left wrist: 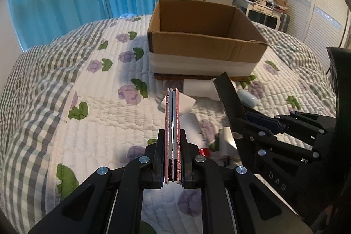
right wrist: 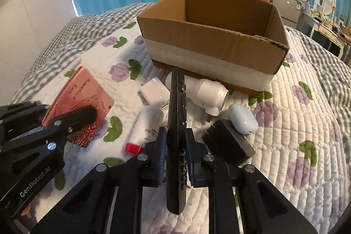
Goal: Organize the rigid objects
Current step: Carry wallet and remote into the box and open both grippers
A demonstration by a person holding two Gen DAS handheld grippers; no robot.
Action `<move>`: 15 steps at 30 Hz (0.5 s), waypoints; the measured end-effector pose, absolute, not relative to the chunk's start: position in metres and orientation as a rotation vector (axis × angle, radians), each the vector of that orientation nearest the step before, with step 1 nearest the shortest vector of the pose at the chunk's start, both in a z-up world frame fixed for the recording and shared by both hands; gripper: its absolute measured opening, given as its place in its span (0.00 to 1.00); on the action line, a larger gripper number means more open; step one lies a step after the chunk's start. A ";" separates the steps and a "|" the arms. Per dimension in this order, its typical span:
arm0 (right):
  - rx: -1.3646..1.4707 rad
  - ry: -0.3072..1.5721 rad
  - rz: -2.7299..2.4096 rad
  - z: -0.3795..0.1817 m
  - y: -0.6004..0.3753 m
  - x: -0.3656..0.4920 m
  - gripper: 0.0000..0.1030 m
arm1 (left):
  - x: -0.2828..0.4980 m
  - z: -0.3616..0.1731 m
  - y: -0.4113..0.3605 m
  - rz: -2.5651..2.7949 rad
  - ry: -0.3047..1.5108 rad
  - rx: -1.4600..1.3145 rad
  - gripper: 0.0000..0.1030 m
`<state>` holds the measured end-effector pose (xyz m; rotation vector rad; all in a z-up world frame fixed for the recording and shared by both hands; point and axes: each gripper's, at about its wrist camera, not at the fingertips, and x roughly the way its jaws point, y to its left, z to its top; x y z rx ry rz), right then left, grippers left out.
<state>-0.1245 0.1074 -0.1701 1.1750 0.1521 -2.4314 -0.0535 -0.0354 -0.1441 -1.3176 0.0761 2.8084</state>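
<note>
My left gripper (left wrist: 172, 159) is shut on a thin pink case (left wrist: 172, 124), held on edge above the quilt; its flat pink face shows in the right wrist view (right wrist: 83, 93). My right gripper (right wrist: 175, 159) is shut on a black remote control (right wrist: 177, 124), also held on edge; it shows in the left wrist view (left wrist: 230, 98) to the right. An open cardboard box (left wrist: 204, 45) stands ahead on the bed, seen also in the right wrist view (right wrist: 219, 36); its inside floor is hidden.
On the quilt below the box lie a white charger block (right wrist: 154, 92), a white tube with a red cap (right wrist: 147, 126), a white cylinder device (right wrist: 206, 91), a pale blue earbud case (right wrist: 242, 122) and a black block (right wrist: 226, 144). Dresser, TV and curtains stand behind.
</note>
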 end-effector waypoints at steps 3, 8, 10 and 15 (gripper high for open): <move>1.139 0.127 -2.437 -0.157 0.113 -0.116 0.15 | -0.050 -0.133 -0.028 2.807 0.097 -1.292 0.10; 1.039 0.103 -2.471 -0.120 0.123 -0.109 0.15 | -0.051 -0.109 -0.019 2.800 0.094 -1.235 0.10; 0.984 0.097 -2.480 -0.099 0.127 -0.109 0.15 | -0.056 -0.095 -0.015 2.808 0.114 -1.195 0.10; 0.862 0.090 -2.503 -0.040 0.135 -0.130 0.15 | -0.084 -0.062 -0.010 2.798 0.091 -1.118 0.10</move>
